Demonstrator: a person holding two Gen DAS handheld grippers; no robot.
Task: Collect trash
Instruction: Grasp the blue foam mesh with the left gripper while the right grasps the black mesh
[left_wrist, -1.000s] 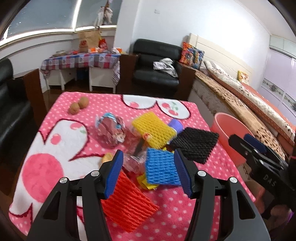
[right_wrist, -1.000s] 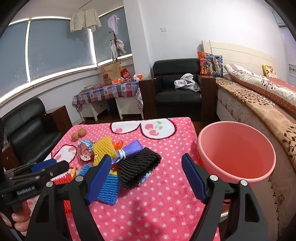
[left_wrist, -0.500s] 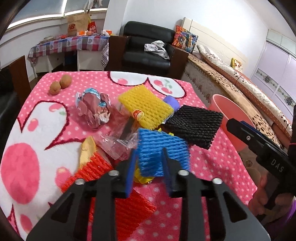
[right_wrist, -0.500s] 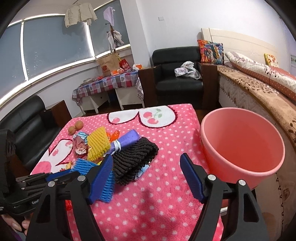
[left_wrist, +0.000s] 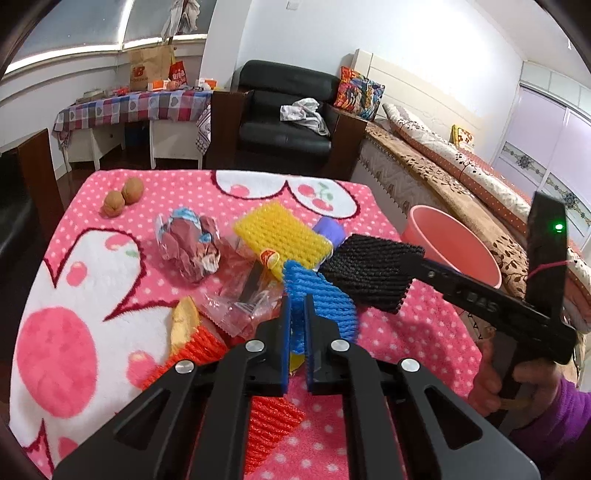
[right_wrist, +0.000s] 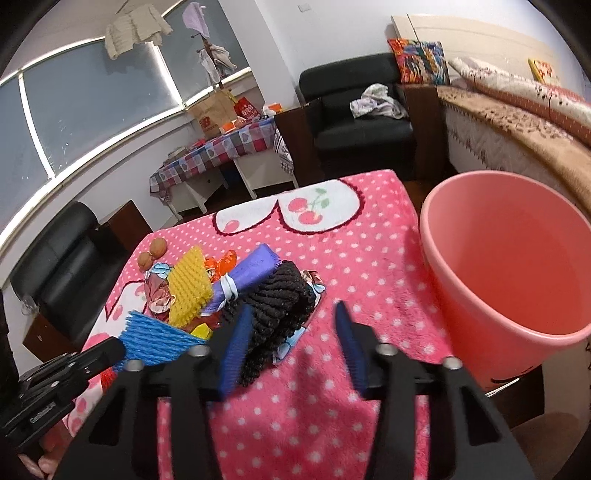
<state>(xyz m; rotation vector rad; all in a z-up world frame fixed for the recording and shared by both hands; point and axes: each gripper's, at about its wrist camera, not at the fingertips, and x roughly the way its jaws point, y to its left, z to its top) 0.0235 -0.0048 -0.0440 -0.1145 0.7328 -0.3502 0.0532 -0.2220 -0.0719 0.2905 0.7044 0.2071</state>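
My left gripper (left_wrist: 296, 306) is shut on a blue foam net (left_wrist: 317, 299), lifted a little off the pink table; the net also shows in the right wrist view (right_wrist: 157, 341). My right gripper (right_wrist: 291, 325) is open, its left finger close to a black foam net (right_wrist: 277, 299), with nothing held. The pink bucket (right_wrist: 506, 273) stands right of the table; it also shows in the left wrist view (left_wrist: 450, 243). A yellow net (left_wrist: 282, 232), black net (left_wrist: 371, 271), red net (left_wrist: 258, 417) and crumpled wrapper (left_wrist: 190, 247) lie in the pile.
Two walnuts (left_wrist: 120, 197) sit at the table's far left. A purple roll (right_wrist: 245, 275) and clear plastic wrappers (left_wrist: 240, 299) lie in the pile. A black armchair (left_wrist: 284, 118) stands beyond the table, a bed to the right.
My left gripper closed on the blue net and raised it. My right gripper moved forward and down toward the black net, and the bucket now looms larger.
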